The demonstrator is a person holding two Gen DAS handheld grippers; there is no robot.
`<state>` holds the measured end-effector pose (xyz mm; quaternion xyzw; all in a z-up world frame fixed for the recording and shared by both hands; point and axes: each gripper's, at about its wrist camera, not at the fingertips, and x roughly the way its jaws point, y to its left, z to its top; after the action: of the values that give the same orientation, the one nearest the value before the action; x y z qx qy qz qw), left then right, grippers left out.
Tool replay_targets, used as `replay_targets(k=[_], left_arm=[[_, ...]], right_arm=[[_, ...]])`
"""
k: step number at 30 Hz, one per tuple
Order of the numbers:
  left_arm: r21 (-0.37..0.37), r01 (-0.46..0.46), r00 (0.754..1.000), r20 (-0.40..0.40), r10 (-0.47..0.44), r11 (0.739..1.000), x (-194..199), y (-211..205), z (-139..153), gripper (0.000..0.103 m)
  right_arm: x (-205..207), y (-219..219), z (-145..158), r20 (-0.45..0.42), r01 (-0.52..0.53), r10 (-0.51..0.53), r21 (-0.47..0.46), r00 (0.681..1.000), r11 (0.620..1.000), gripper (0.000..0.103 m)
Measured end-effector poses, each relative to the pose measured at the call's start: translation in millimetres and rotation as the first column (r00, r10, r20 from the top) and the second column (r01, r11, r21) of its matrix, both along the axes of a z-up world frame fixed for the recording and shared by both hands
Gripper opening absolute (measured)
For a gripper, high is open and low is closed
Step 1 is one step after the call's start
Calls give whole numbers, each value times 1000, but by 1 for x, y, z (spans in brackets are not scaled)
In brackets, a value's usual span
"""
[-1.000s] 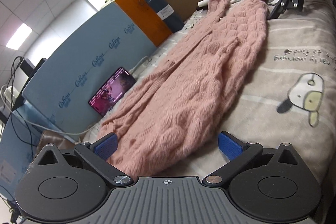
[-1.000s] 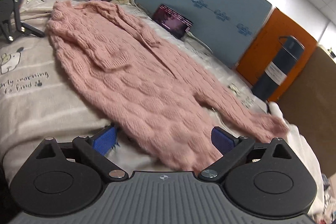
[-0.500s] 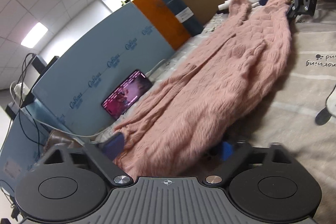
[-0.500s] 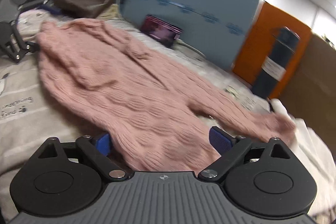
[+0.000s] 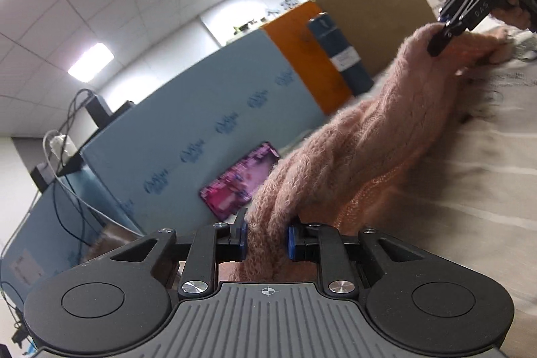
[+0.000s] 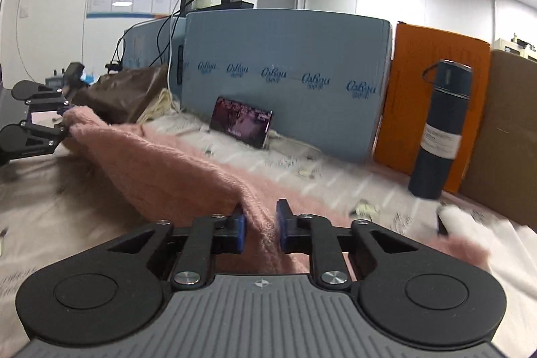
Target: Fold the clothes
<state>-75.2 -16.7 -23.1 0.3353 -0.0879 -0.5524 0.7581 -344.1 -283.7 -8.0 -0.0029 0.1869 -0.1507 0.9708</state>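
Observation:
A pink knitted sweater point(image 5: 386, 130) lies stretched across the bed sheet point(image 5: 470, 190). My left gripper point(image 5: 266, 239) is shut on one end of it, the knit bunched between the blue pads. My right gripper point(image 6: 260, 228) is shut on the other end of the sweater point(image 6: 174, 170). Each gripper shows in the other's view: the right one point(image 5: 449, 29) at the top right pinching the far edge, the left one point(image 6: 65, 123) at the far left. The held edge is lifted off the sheet between them.
A blue foam board point(image 6: 285, 83) stands along the far side, with a lit phone point(image 6: 240, 121) leaning on it. An orange board point(image 6: 433, 96) and a dark blue flask point(image 6: 439, 130) stand to the right. A brown bag point(image 6: 127, 93) lies at the left.
Both grippers went from open over the sweater's edge to shut on it. The sweater edge has been lifted off the sheet and both views have tilted up.

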Motion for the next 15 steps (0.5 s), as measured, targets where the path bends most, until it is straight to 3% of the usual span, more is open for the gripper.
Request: replay_targets(k=[4,7,10,13,15], left_arm=[[30,-2,1000,-30,3,1000,25,-19,11,20],[75,2,995,-96,5,997,45,-37,13,20],[112,-3,986,-164,22,994,61,-55,11,27],[51,-20,972,-233,32,998,69,-61,10,55],[-14,-26,955,-295,21,1000,72,-60,13,74]], right_arm=[[27,-25,4,-36,-31,31,17,999,999,14],[43,-41,3,-77,-36,38,29,996,999,14],[55,-56,1,-119,-32,37,48,992,998,14],[64,-66,-5,-160,-24,33,60,987,998,17],[67,-70,-8,-179,-17,29,65,983,998,29]])
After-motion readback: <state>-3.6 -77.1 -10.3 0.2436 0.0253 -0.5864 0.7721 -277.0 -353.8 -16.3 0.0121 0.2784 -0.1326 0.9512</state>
